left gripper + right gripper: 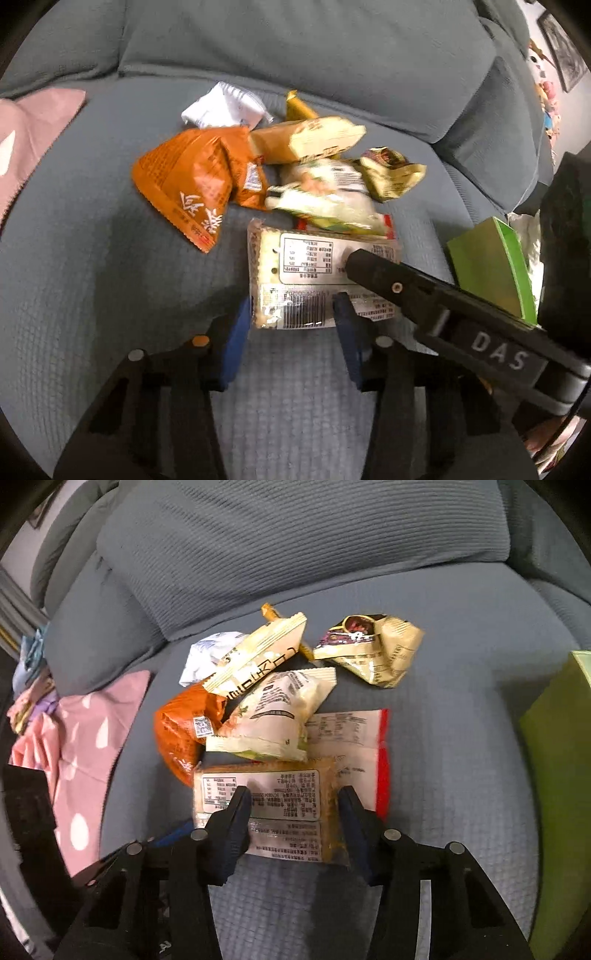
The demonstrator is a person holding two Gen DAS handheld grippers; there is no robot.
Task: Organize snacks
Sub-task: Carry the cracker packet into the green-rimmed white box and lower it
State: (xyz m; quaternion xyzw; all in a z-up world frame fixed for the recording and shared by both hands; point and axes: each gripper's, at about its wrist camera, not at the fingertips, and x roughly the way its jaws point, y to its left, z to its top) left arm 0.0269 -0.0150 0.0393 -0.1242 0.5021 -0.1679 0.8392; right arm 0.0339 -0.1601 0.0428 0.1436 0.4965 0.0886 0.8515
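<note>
A pile of snack packets lies on a blue-grey sofa seat (92, 258). Nearest me is a clear cracker packet (314, 273) with a white label, also in the right wrist view (273, 794). My left gripper (291, 314) is open, its blue pads either side of the packet's near end. My right gripper (293, 808) is open over the same packet, and its black body (443, 306) crosses the left wrist view. Behind lie an orange bag (188, 181), a beige packet (310, 140), a pale green-white bag (280, 709), a crumpled gold packet (373, 650) and a white packet (221, 107).
A green box (491, 269) stands at the right, also in the right wrist view (557, 775). A pink cloth with white drops (81, 738) lies at the left. A red-edged white packet (354, 746) lies under the pile. Sofa back cushions (295, 48) rise behind.
</note>
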